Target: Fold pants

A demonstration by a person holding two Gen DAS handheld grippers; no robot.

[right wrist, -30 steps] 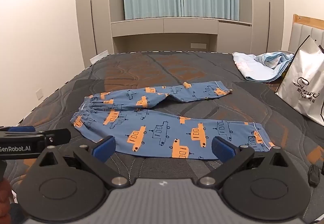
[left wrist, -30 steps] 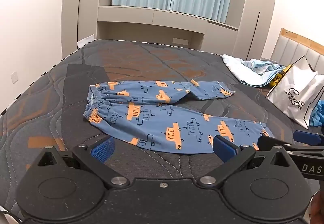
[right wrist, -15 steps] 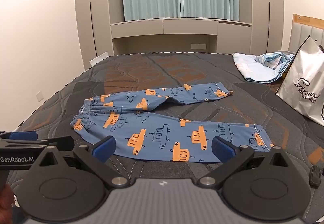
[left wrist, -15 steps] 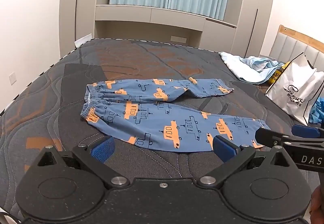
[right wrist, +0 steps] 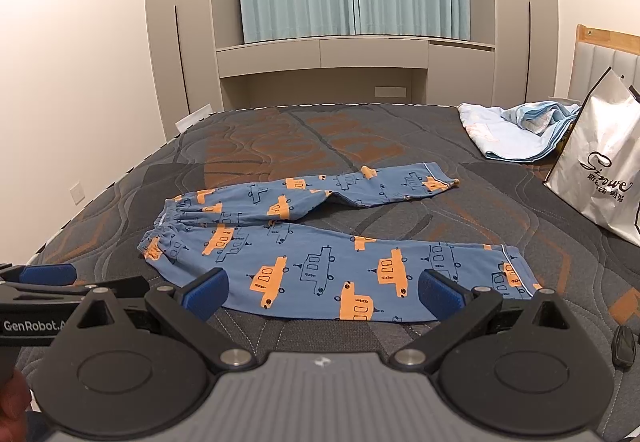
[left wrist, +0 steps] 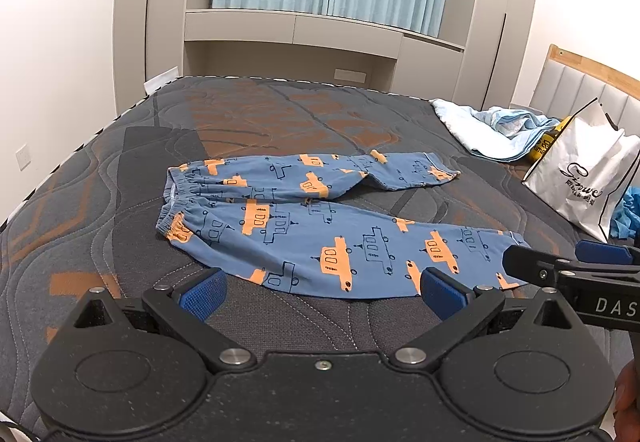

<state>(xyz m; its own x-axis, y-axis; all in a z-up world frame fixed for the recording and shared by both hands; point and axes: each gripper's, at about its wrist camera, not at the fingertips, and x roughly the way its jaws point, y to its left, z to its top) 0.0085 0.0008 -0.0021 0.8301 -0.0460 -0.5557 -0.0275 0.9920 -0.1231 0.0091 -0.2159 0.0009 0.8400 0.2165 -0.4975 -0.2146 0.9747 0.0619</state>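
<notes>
Blue pants [left wrist: 320, 226] with orange vehicle prints lie flat on the dark quilted mattress [left wrist: 280, 110], waistband to the left, the two legs spread apart to the right. They also show in the right wrist view [right wrist: 320, 250]. My left gripper [left wrist: 320, 288] is open and empty, just short of the near leg's hem edge. My right gripper [right wrist: 322, 292] is open and empty, over the near edge of the same leg. The right gripper's fingers [left wrist: 560, 266] show at the right of the left wrist view, and the left gripper's fingers [right wrist: 48, 278] at the left of the right wrist view.
A white shopping bag [left wrist: 588, 182] stands at the mattress's right side, with a crumpled light blue cloth [left wrist: 492, 130] behind it. A small black object [right wrist: 624, 350] lies near the front right. Cabinets and curtains stand beyond the far edge; a wall runs along the left.
Both grippers have drawn back and risen slightly, so the pants sit a little lower and farther in both views. The jaws have stayed open and the pants have not moved.
</notes>
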